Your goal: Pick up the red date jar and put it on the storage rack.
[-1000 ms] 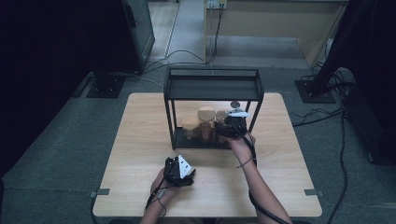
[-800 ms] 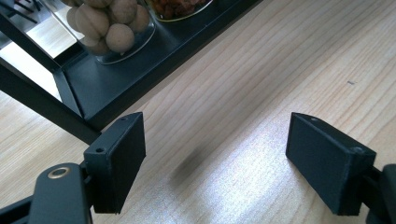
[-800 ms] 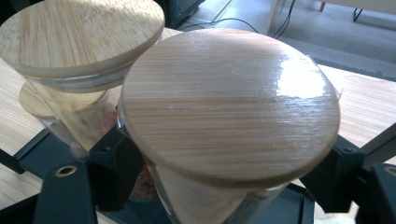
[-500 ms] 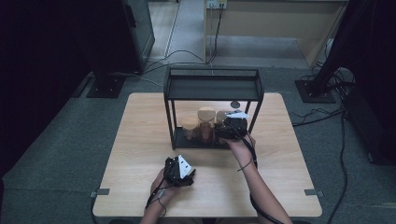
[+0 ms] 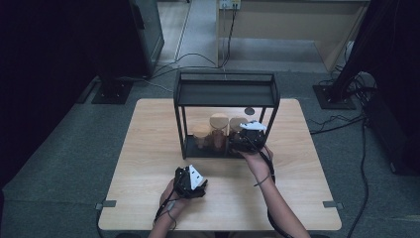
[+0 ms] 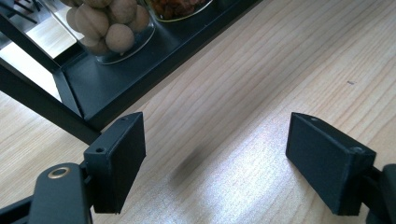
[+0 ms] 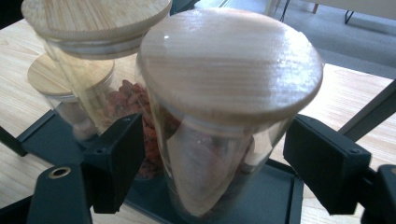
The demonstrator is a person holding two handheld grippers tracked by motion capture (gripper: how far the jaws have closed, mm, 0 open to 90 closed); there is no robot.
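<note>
A black metal rack (image 5: 225,92) stands on the wooden table (image 5: 148,148) with three wood-lidded glass jars on its bottom shelf. My right gripper (image 5: 246,139) is open at the rack's front right. In the right gripper view, the right gripper (image 7: 212,158) has one jaw on each side of the right-hand jar (image 7: 224,70), close to the glass. The taller middle jar (image 7: 93,18) holds reddish pieces, and a short jar (image 7: 65,77) stands behind it. My left gripper (image 5: 189,179) rests low over the table in front of the rack. It is open and empty (image 6: 215,154).
In the left gripper view, the rack's base tray (image 6: 121,86) lies just ahead, with a jar of walnuts (image 6: 109,28) on it. The rack's upright posts (image 5: 270,126) frame the shelf opening. Cables and dark stands sit on the floor behind the table.
The right gripper has edged slightly left and nearer, around the right-hand jar. The left gripper has stayed put.
</note>
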